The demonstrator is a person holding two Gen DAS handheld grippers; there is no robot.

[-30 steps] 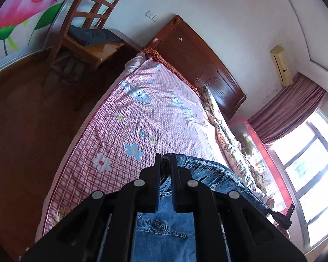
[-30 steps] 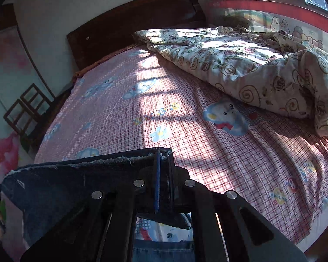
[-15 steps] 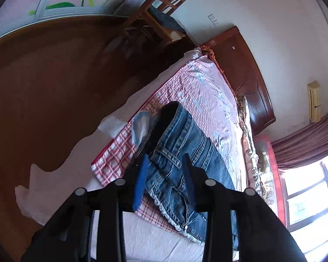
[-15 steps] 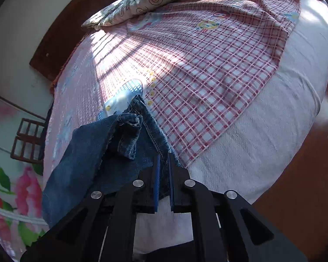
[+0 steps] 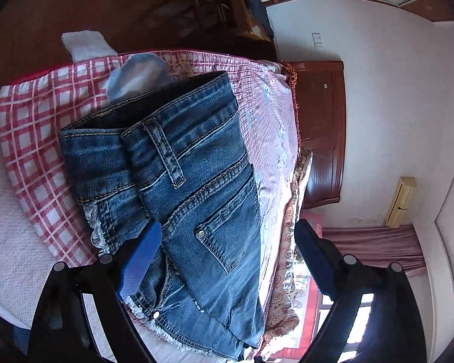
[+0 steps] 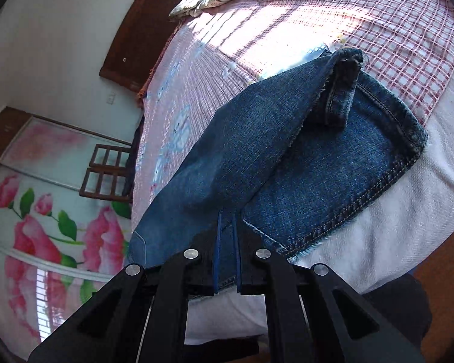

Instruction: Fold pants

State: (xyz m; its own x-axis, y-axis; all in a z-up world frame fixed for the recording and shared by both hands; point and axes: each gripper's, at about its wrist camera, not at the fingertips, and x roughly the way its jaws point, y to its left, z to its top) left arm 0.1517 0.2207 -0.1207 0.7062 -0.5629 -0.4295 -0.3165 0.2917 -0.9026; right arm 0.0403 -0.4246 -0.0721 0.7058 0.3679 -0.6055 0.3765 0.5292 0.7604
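Folded blue denim pants [image 5: 193,187] lie at the corner of a bed [image 5: 30,139] with a red checked sheet, frayed hems near the mattress edge. The left tongs [image 5: 227,242] gape wide above them, holding nothing. The right tongs [image 6: 227,230] pinch a denim fold; the pinched edge is hidden between the blue pads.
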